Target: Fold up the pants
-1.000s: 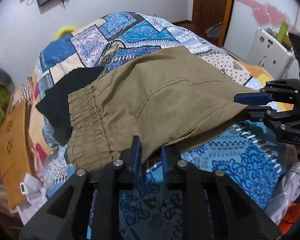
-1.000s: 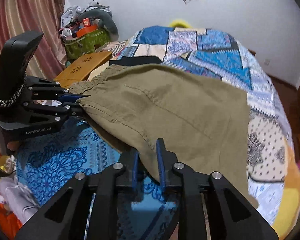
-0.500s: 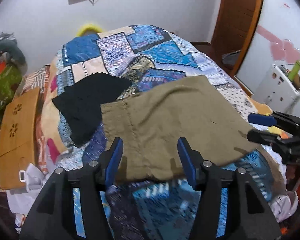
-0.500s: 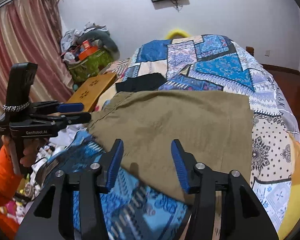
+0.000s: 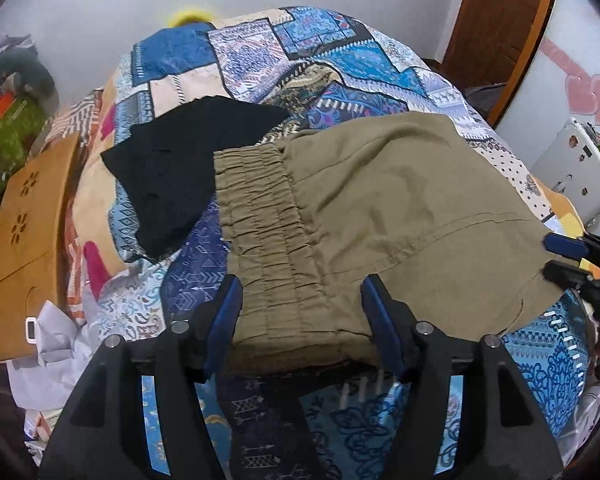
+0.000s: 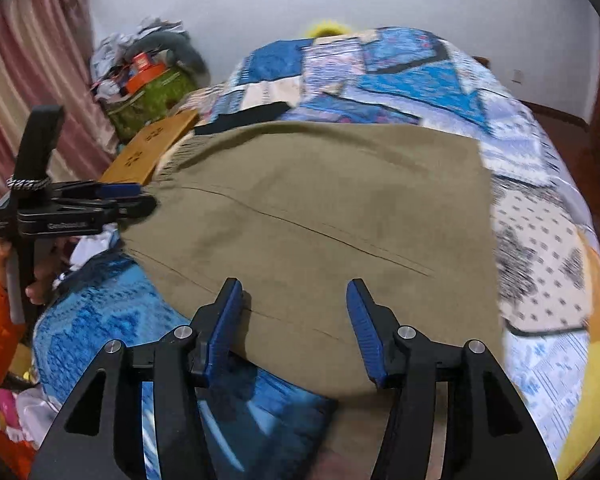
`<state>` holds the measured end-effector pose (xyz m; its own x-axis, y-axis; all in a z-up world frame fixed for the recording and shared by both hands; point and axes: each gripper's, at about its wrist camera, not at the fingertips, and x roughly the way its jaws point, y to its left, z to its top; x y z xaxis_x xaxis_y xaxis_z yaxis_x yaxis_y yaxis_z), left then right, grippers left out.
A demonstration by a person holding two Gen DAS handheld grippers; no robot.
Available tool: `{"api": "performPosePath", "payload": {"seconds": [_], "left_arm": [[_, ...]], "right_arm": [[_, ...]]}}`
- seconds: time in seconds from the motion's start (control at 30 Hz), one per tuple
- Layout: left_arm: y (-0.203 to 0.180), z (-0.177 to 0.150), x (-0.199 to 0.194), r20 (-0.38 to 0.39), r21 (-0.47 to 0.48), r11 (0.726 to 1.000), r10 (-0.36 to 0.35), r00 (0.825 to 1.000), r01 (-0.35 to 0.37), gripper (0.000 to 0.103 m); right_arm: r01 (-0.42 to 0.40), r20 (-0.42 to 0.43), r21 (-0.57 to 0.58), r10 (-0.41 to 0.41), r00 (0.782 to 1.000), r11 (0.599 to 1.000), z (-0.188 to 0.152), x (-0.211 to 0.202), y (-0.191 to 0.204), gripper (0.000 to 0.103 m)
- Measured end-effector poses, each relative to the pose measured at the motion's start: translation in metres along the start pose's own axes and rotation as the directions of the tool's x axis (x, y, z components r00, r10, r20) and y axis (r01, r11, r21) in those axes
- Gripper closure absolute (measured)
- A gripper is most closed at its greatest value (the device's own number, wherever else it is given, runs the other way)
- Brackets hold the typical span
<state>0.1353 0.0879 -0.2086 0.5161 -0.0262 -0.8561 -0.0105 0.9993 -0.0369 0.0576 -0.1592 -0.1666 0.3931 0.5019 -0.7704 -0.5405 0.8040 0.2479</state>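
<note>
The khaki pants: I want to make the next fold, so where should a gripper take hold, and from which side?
Probably the elastic waistband of the khaki pants: its near corner overhangs toward the open left gripper. Come in low from the near edge, jaws above and below the layers.

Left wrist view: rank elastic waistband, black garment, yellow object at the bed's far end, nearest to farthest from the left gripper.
From the left gripper, jaws open:
1. Elastic waistband of the olive pants, right ahead between the fingers.
2. Black garment, farther up, left.
3. Yellow object, by the far wall.
</note>
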Motion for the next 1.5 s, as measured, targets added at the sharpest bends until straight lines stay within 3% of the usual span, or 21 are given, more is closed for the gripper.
{"api": "performPosePath", "payload": {"seconds": [0.1,0.17,0.37,0.53,0.67,0.8,0.9,1.27,1.5], "left_arm": [[0.005,-0.003,0.001,0.005,-0.011,1.000,-0.004,1.000,0.004,0.039],[0.008,-0.004,0.002,0.003,-0.021,1.000,-0.004,1.000,0.004,0.037],[0.007,-0.008,0.003,0.002,-0.019,1.000,-0.012,1.000,0.012,0.035],[0.005,-0.007,-0.004,0.017,-0.004,1.000,0.014,1.000,-0.014,0.035],[0.000,0.002,-0.020,0.055,0.039,0.998,0.050,0.997,-0.053,0.035],[0.002,0.021,-0.029,0.101,0.067,0.994,0.073,0.992,-0.081,0.026],[0.007,0.039,-0.026,0.106,0.053,0.995,0.083,0.991,-0.089,0.026],[0.031,0.093,0.017,0.061,-0.010,0.995,0.100,0.993,-0.100,0.022],[0.047,0.107,0.059,-0.024,-0.057,0.997,0.058,0.998,-0.059,0.021]], "right_arm": [[0.008,0.011,0.065,-0.009,1.000,0.998,-0.012,-0.014,-0.021,0.061],[0.073,0.004,0.084,-0.073,0.997,0.994,-0.019,-0.022,-0.030,0.061],[0.042,0.012,0.181,-0.045,0.999,0.983,-0.042,-0.038,-0.054,0.060],[0.095,0.004,0.130,-0.096,0.995,0.987,-0.039,-0.036,-0.041,0.059],[0.092,-0.011,0.121,-0.091,0.996,0.988,-0.023,-0.041,-0.044,0.057],[0.106,0.034,0.086,-0.109,0.993,0.991,-0.002,-0.050,-0.049,0.055],[0.106,0.073,0.083,-0.112,0.991,0.991,0.015,-0.052,-0.055,0.050],[0.124,0.087,0.060,-0.129,0.988,0.990,0.075,-0.017,-0.088,0.049],[0.170,0.028,0.068,-0.173,0.985,0.983,0.108,0.038,-0.128,0.049]]}}
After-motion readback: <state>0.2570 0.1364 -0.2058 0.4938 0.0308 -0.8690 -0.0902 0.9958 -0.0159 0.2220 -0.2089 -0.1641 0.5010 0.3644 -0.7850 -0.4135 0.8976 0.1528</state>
